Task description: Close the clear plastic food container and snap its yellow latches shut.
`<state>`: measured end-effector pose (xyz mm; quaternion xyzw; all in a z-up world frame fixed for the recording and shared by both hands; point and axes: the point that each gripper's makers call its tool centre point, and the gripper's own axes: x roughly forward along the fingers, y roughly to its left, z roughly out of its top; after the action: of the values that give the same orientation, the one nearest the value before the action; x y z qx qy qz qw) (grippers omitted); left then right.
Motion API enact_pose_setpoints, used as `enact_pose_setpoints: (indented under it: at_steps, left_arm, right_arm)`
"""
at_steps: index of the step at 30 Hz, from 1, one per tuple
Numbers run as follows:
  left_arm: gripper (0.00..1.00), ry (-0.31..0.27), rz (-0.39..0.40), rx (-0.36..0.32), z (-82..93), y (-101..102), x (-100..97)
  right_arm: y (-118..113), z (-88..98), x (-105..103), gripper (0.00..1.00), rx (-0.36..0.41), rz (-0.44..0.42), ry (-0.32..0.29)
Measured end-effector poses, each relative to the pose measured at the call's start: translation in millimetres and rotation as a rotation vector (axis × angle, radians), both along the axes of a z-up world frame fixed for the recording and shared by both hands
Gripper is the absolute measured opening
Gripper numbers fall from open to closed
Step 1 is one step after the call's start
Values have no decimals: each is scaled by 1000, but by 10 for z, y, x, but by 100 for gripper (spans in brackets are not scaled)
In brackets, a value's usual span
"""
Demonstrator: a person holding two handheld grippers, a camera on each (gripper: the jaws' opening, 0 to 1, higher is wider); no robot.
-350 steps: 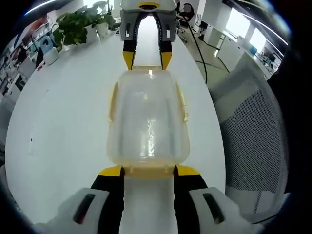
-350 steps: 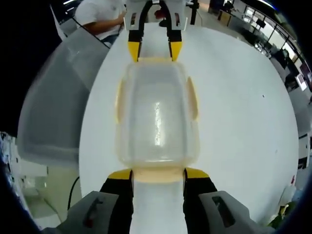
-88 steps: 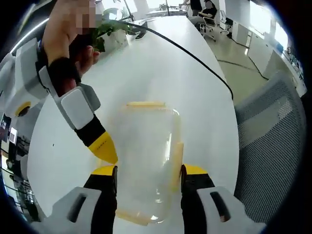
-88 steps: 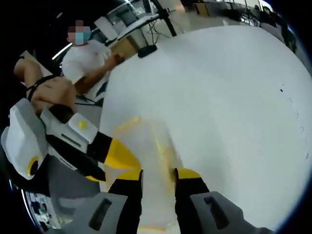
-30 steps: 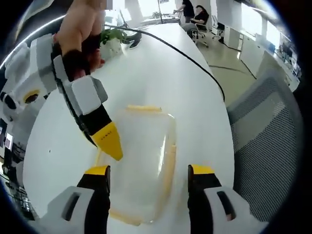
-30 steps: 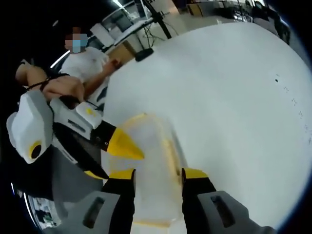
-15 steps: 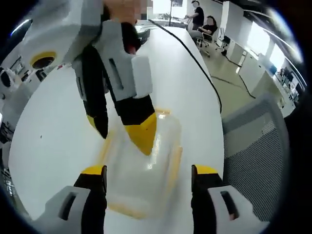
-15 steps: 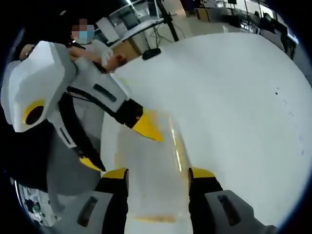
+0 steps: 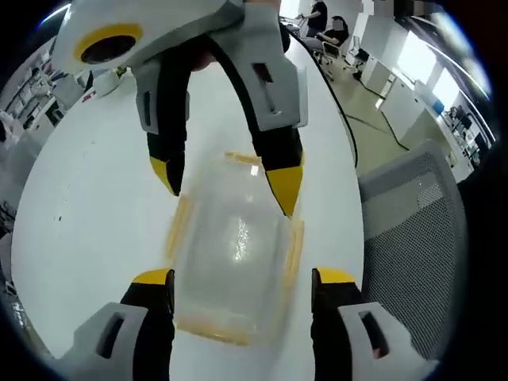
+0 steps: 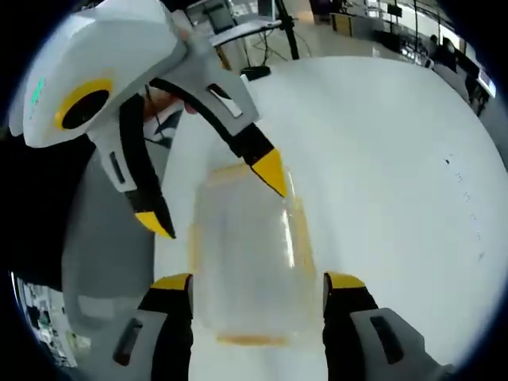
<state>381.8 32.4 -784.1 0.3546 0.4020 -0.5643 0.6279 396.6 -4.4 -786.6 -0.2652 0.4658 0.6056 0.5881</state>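
One clear food container [image 9: 230, 254] sits on one white table [image 9: 87, 198]. Two grippers: the left gripper [image 9: 242, 278] at six o'clock in the left gripper view, the right gripper [image 9: 226, 178] at twelve. Yellow latches [image 9: 178, 230]: two long side ones show plainly, plus yellow strips at both ends. One mesh chair [image 9: 421, 238] at three o'clock.

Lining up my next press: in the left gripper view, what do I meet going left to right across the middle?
Bare white table → container's left yellow latch → clear container → its right yellow latch → grey mesh chair.
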Motion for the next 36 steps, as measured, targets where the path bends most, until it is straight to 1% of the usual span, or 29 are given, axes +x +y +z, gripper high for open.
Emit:
enact_pose_setpoints:
  at_steps: [1, 4, 7, 9, 11, 13, 15, 17, 19, 22, 24, 27, 30, 32, 33, 36]
  left_arm:
    - [74, -2, -5, 8, -6, 6, 6]
    - [81, -32, -24, 25, 1, 21, 59]
    - [81, -37, -35, 43, 0, 50, 95]
    - [81, -43, -65, 73, -23, 104, 117]
    - [83, -65, -97, 114, -59, 182, 164]
    - [86, -67, -112, 150, -104, 252, 177]
    - [88, -64, -133, 158, -145, 271, 160]
    - [89, -74, -152, 183, -183, 309, 163]
    - [89, -79, -154, 192, -221, 311, 165]
    - [88, -92, -178, 203, -269, 307, 142]
    - [87, -105, -190, 220, -326, 316, 139]
    - [87, -108, -193, 224, -376, 313, 123]
    - [87, -130, -180, 212, -393, 281, 137]
    - [84, -142, -195, 213, -397, 275, 148]
    - [83, -145, -205, 212, -394, 267, 150]
    - [84, -142, -210, 215, -414, 259, 144]
  right_arm:
    - [-5, -3, -11, 71, 0, 0, 0]
    - [-48, -30, -44, 73, -15, 15, -12]
    - [-92, -74, -85, 75, -34, 29, -24]
    - [-118, -103, -107, 76, -44, 33, -35]
    - [-122, -107, -126, 77, -45, 30, -37]
    - [-127, -109, -143, 78, -45, 35, -44]
    - [-128, -115, -147, 80, -48, 36, -55]
    - [-133, -139, -141, 82, -58, 35, -71]
    - [-144, -178, -124, 82, -71, 49, -106]
    - [-123, -212, -161, 83, -69, 56, -115]
    - [-118, -230, -140, 83, -71, 60, -134]
    - [-115, -229, -126, 82, -71, 57, -143]
    - [-120, -248, -120, 81, -77, 67, -157]
    - [-127, -270, -99, 77, -83, 72, -171]
    - [-123, -279, -115, 77, -80, 74, -167]
    - [-115, -293, -111, 78, -83, 64, -169]
